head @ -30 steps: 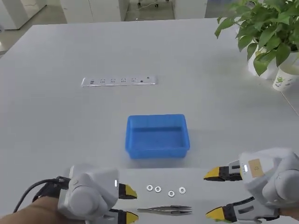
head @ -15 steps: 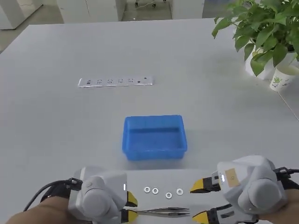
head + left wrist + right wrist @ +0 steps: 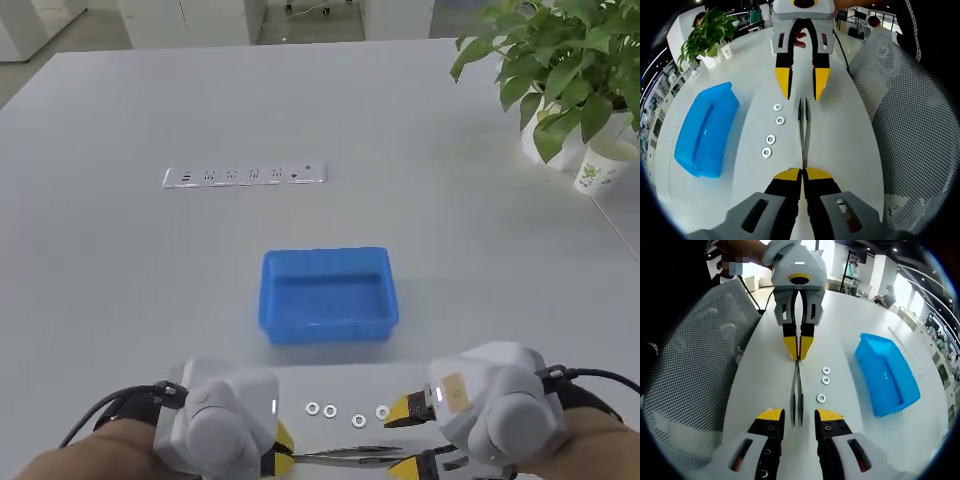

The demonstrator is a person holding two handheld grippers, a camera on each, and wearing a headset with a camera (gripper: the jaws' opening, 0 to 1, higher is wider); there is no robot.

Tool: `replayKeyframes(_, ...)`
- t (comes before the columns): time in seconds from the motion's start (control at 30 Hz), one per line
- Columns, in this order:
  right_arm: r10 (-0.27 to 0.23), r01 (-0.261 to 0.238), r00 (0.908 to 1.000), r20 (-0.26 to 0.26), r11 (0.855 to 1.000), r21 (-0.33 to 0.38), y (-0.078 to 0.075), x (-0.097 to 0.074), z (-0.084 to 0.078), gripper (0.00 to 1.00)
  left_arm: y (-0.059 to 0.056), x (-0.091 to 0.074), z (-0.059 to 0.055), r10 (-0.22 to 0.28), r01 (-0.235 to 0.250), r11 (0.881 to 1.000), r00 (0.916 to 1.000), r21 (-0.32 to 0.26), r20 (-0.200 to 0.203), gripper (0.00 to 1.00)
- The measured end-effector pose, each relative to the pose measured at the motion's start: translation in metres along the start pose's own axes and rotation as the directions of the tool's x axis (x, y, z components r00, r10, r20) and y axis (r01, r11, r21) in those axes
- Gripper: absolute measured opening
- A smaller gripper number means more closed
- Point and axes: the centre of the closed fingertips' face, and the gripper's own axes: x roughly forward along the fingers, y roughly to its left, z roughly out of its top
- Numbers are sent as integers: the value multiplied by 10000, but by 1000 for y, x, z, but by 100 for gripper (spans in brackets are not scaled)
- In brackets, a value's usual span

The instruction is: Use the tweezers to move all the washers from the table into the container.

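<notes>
Steel tweezers (image 3: 345,456) lie flat near the table's front edge. My left gripper (image 3: 803,173) is shut on one end of them, also seen from the right gripper view (image 3: 799,349). My right gripper (image 3: 800,415) stands open with the tweezers' (image 3: 796,402) other end between its jaws, not pinched. Several small washers (image 3: 330,411) lie in a row just beyond the tweezers (image 3: 803,130), among them one washer (image 3: 770,139) and another washer (image 3: 825,380). The blue container (image 3: 328,295) sits behind them, with nothing visible inside.
A white power strip (image 3: 245,176) lies farther back on the table. A potted plant (image 3: 560,70) and a paper cup (image 3: 598,165) stand at the far right. A mesh chair (image 3: 695,370) is beside the table's front edge.
My left gripper's jaws have come together on the tweezers' end. My right gripper has moved left and down until its open jaws straddle the other end.
</notes>
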Motion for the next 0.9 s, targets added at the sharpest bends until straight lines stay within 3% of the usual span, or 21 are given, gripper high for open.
replayKeyframes(0.9, 201, -204, 9995, -234, 9997, -118, 0, 19, 1, 18, 2, -10, 9, 98, -98, 9999, 9999, 37, 75, 5)
